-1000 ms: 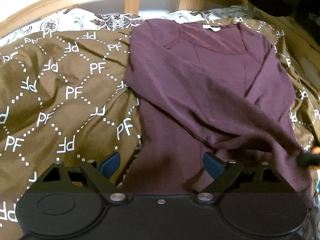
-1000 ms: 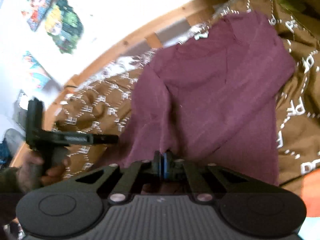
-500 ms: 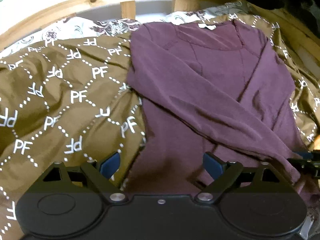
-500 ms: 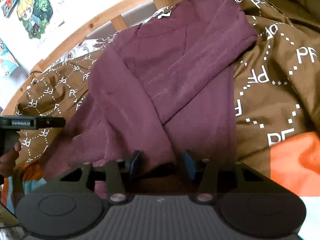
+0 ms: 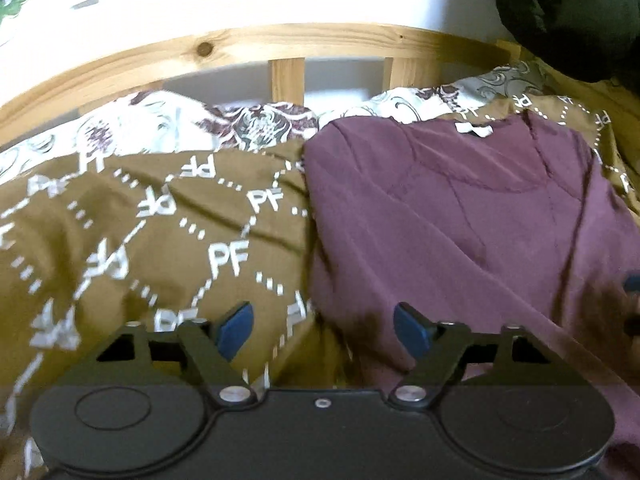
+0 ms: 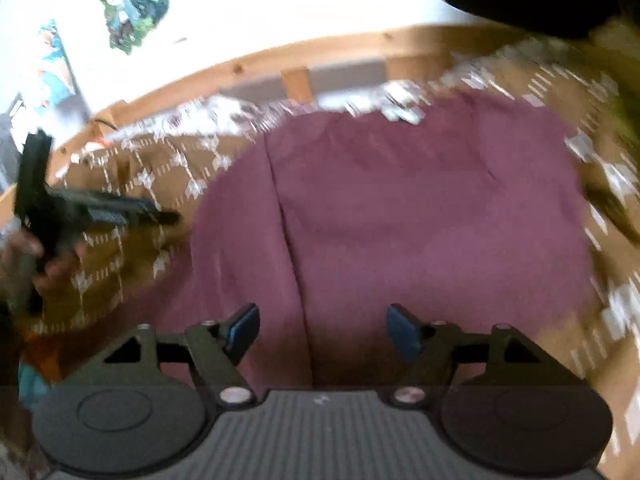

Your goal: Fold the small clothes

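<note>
A maroon long-sleeved top [image 5: 460, 220] lies on a brown patterned bedspread [image 5: 140, 240], collar toward the headboard, a sleeve folded across its body. My left gripper [image 5: 324, 326] is open and empty, just above the top's lower left edge. My right gripper [image 6: 322, 326] is open and empty above the top [image 6: 400, 208] near its lower part. The right wrist view is blurred. The left gripper also shows in the right wrist view [image 6: 96, 212], held in a hand at the left. A bit of the right gripper shows at the left wrist view's right edge [image 5: 632, 284].
A wooden headboard [image 5: 248, 48] runs along the back with a floral pillow [image 5: 180, 124] below it. A dark garment [image 5: 568, 8] hangs at the upper right. Posters [image 6: 132, 0] are on the white wall.
My right gripper has opened and let go of the sleeve, which now lies across the top. Both grippers have tilted up, so the headboard and wall show more.
</note>
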A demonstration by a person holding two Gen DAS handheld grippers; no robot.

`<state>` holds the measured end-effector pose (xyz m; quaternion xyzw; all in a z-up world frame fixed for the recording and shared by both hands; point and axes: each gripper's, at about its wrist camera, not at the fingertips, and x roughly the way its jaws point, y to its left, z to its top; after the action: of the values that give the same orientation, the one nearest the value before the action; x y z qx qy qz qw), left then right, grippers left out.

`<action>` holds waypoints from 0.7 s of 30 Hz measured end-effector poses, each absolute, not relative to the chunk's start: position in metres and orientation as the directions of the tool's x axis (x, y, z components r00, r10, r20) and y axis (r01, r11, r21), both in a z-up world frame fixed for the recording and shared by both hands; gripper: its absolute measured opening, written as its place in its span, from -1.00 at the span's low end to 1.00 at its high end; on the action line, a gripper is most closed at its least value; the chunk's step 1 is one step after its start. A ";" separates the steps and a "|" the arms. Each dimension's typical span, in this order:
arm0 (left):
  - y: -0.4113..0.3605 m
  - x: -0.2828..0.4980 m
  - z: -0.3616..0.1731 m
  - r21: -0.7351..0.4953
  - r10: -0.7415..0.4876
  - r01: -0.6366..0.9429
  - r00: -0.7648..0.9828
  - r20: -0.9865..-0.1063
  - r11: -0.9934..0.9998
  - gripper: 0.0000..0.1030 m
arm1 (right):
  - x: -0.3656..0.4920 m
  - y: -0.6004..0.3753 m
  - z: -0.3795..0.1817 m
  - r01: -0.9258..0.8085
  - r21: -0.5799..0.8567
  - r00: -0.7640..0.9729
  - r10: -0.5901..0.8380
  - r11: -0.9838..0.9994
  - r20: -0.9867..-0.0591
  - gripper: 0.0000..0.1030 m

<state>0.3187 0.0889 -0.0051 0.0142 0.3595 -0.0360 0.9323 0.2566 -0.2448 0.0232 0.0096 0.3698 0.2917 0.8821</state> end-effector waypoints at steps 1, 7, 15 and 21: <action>0.091 0.327 -0.010 -0.004 -0.069 0.089 0.745 -0.663 0.996 0.47 | 0.272 -0.231 0.025 -0.530 0.217 0.558 0.530 0.820 -0.639 0.46; 0.094 0.337 -0.023 0.015 -0.152 0.201 0.785 -0.601 0.980 0.43 | 0.356 -0.146 0.039 -0.653 0.182 0.525 0.612 0.735 -0.592 0.04; 0.101 0.346 -0.037 0.000 -0.188 0.242 0.754 -0.630 0.970 -0.30 | 0.439 -0.044 0.038 -0.714 0.110 0.500 0.614 0.691 -0.610 -0.31; 0.118 0.343 -0.030 -0.091 -0.232 0.223 0.760 -0.608 0.971 -0.80 | 0.454 -0.009 0.022 -0.710 0.047 0.485 0.537 0.702 -0.691 -0.95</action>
<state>0.3430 0.1184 -0.0297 -0.0067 0.3248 -0.1211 0.9380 0.4541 -0.0085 0.0221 -0.1233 0.3521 0.3655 0.8528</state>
